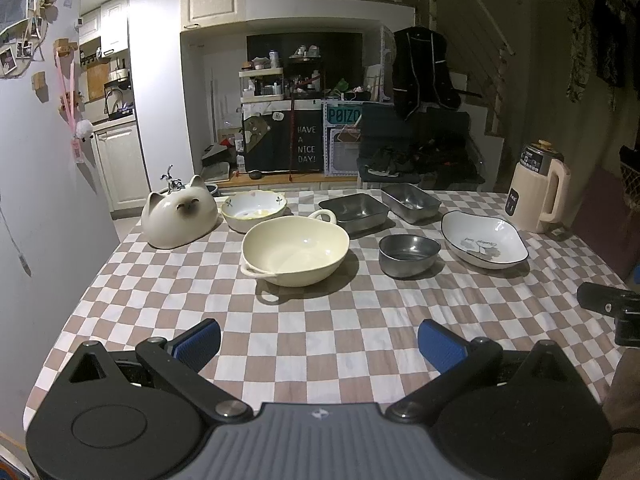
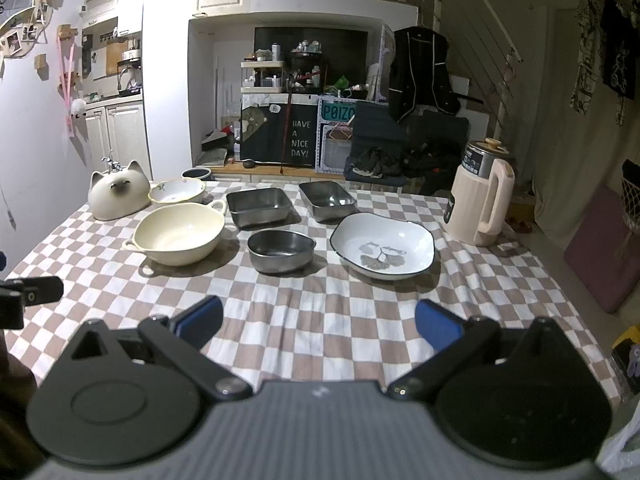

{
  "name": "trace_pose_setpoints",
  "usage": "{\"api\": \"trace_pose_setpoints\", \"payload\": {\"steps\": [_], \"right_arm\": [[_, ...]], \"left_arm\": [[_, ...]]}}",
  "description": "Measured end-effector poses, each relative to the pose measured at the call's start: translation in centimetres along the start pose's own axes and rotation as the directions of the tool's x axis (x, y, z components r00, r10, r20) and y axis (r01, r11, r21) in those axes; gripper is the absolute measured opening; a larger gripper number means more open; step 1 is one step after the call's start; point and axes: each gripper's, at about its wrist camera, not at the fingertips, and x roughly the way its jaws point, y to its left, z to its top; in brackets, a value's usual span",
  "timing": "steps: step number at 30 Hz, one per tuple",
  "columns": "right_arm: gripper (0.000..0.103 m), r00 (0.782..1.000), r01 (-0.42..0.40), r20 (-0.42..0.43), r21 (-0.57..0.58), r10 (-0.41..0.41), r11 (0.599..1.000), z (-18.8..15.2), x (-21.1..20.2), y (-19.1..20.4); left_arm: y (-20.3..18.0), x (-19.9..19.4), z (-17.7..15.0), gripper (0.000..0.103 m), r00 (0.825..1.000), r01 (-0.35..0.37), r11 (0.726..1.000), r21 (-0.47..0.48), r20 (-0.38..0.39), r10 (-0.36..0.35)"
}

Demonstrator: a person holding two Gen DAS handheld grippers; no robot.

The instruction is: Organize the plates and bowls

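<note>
On the checkered tablecloth (image 1: 320, 320) stand a cream two-handled bowl (image 1: 295, 250), a flowered bowl (image 1: 254, 209) behind it, a round steel bowl (image 1: 409, 255), two rectangular steel trays (image 1: 354, 210) (image 1: 410, 201) and a white dark-rimmed plate (image 1: 484, 239). The right wrist view shows the cream bowl (image 2: 178, 234), steel bowl (image 2: 281, 250), trays (image 2: 259, 205) (image 2: 327, 199), flowered bowl (image 2: 177, 191) and leaf-print plate (image 2: 383, 246). My left gripper (image 1: 319, 344) hangs open above the near cloth, short of the cream bowl. My right gripper (image 2: 319, 326) is open too, short of the steel bowl and plate.
A white cat-shaped ceramic (image 1: 179, 216) sits at the far left corner, a cream jug with a handle (image 1: 538, 194) at the far right. A wall (image 1: 40, 160) runs along the table's left side. Shelves and clothes stand beyond the far edge.
</note>
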Motion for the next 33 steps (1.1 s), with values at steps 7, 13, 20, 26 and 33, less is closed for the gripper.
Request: {"api": "trace_pose_setpoints", "payload": {"steps": [7,13,20,26,33], "right_arm": [[0.103,1.0,0.002,-0.005,0.001,-0.002,1.0,0.07,0.11,0.03],[0.103,1.0,0.004,-0.008,0.001,-0.004,1.0,0.08,0.21,0.1],[0.103,1.0,0.005,-0.011,0.002,-0.005,1.0,0.03,0.32,0.08],[0.103,1.0,0.006,-0.012,0.002,-0.006,1.0,0.03,0.34,0.04],[0.103,1.0,0.005,-0.012,0.001,-0.005,1.0,0.03,0.34,0.05]], "left_arm": [[-0.04,0.02,-0.01,0.103,1.0,-0.001,1.0,0.0,0.0,0.001],[-0.08,0.01,0.02,0.103,1.0,-0.001,1.0,-0.002,-0.001,0.001],[0.02,0.01,0.02,0.103,1.0,0.001,1.0,-0.005,-0.001,-0.001],[0.09,0.07,-0.03,0.103,1.0,0.002,1.0,-0.005,-0.001,-0.002],[0.14,0.04,-0.01,0.103,1.0,0.003,1.0,-0.007,0.0,-0.003]]}}
